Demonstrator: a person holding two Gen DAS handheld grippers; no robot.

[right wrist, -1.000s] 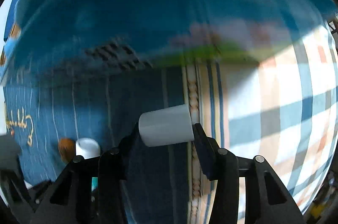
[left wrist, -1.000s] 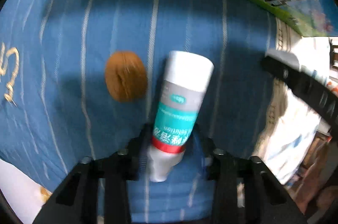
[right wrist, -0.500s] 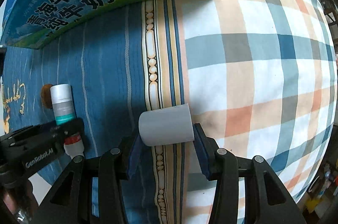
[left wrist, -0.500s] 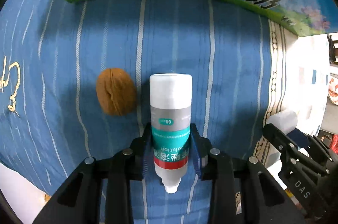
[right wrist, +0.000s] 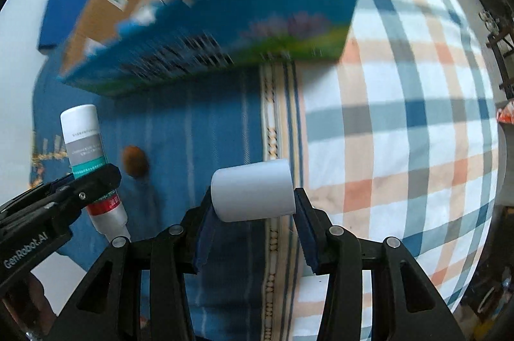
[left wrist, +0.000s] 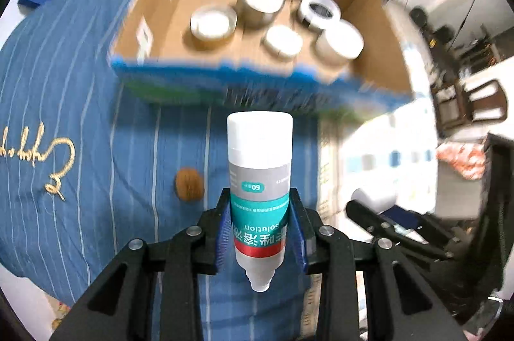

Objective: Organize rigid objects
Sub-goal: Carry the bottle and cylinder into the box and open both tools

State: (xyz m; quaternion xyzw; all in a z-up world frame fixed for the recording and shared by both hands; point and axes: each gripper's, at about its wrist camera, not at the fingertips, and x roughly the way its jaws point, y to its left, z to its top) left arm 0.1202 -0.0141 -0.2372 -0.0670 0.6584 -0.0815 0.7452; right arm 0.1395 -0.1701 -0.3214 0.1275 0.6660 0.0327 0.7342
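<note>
My left gripper (left wrist: 259, 220) is shut on a white solution bottle (left wrist: 258, 174) with a teal and red label, held in the air, cap pointing away. The bottle also shows in the right wrist view (right wrist: 86, 154). My right gripper (right wrist: 253, 206) is shut on a white cylinder (right wrist: 253, 190) lying crosswise between the fingers. It also shows in the left wrist view (left wrist: 374, 198). An open cardboard box (left wrist: 167, 13) with blue printed sides stands ahead on the bed and holds several white and metal round containers (left wrist: 213, 26). A walnut (left wrist: 189, 183) lies on the blue bedding below.
The bed has a blue striped cover (left wrist: 64, 103) on the left and a plaid sheet (right wrist: 401, 116) on the right. Dark furniture (left wrist: 472, 103) stands beyond the bed's right edge. The box also shows in the right wrist view (right wrist: 208, 51).
Both grippers have lifted well above the bed with their objects. The box's open top and contents have come into view. The walnut stays on the cover, farther below.
</note>
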